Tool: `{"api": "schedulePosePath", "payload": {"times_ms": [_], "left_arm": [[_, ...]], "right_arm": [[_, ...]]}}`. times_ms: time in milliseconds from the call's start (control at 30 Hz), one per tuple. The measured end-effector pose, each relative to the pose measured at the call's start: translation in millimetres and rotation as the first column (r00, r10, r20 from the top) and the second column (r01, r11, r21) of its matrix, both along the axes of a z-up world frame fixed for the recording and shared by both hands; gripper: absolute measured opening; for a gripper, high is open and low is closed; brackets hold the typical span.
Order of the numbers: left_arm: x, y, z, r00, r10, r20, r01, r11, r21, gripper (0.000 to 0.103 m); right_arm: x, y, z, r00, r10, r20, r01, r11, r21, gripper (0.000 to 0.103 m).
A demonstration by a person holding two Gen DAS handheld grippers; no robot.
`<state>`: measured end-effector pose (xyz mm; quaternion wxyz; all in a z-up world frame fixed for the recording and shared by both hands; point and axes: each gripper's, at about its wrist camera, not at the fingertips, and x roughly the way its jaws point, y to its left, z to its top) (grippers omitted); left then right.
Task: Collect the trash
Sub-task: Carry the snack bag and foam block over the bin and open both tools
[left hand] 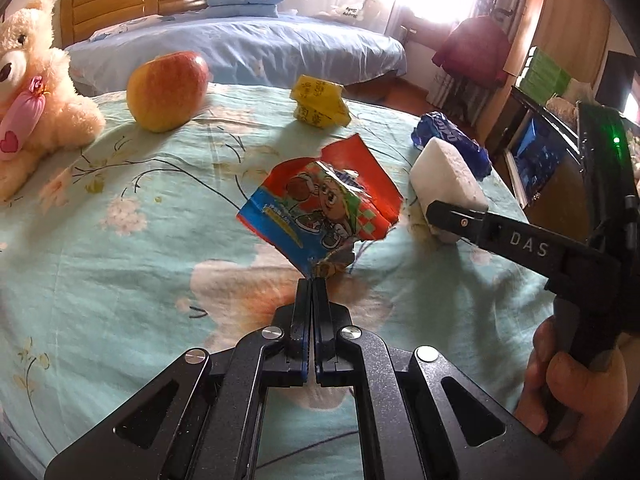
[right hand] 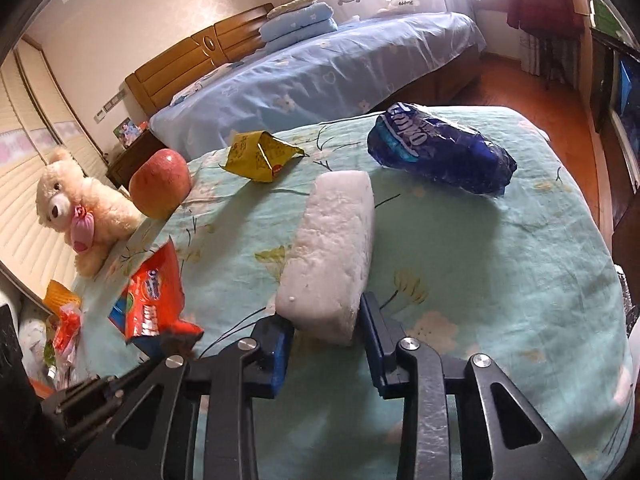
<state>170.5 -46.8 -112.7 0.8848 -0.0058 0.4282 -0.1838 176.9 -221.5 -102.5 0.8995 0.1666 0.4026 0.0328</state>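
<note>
Left claw (left hand: 311, 286): pinched fully together on the bottom corner of the red snack wrapper (left hand: 320, 208), which stood lifted above the floral cloth (left hand: 120, 248).
Right claw (right hand: 325, 324): fingers spread on either side of the white foam block (right hand: 332, 252), pads at or just beside its near end; whether they pressed it could not be told.
Other trash: yellow wrapper (right hand: 260, 156) and blue packet (right hand: 440, 152) lay farther back on the cloth, well apart from both claws.
Not trash: apple (left hand: 168, 90) and teddy bear (left hand: 36, 92) sat at the left edge.
Step in hand: likely securing the foam block while the wrapper was carried.
Doing it well: squeeze the block gently, as foam probably crumbles; seat it deeper between the pads before lifting; keep the thin wrapper corner from slipping.
</note>
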Motion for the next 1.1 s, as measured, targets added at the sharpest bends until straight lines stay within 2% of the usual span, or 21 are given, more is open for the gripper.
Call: {"api": "schedulePosePath", "payload": {"times_ms": [267, 633, 1100], "left_arm": [[-13.6, -11.5, 5.0, 1.000, -0.026, 0.010, 0.026, 1.000, 0.011, 0.001], [-50.0, -51.4, 12.0, 0.993, -0.114, 0.028, 0.113, 0.993, 0.032, 0.001], [-87.6, -100.9, 15.8, 0.971, -0.235, 0.045, 0.231, 0.970, 0.073, 0.001]], "right_arm": [[-47.2, -16.8, 15.0, 0.999, -0.003, 0.047, 0.002, 1.000, 0.012, 0.029], [-118.0, -49.6, 29.9, 0.995, -0.046, 0.085, 0.045, 0.999, 0.007, 0.029], [-174.5, -86.6, 31.0, 0.986, -0.133, 0.099, 0.133, 0.991, 0.010, 0.029]]}}
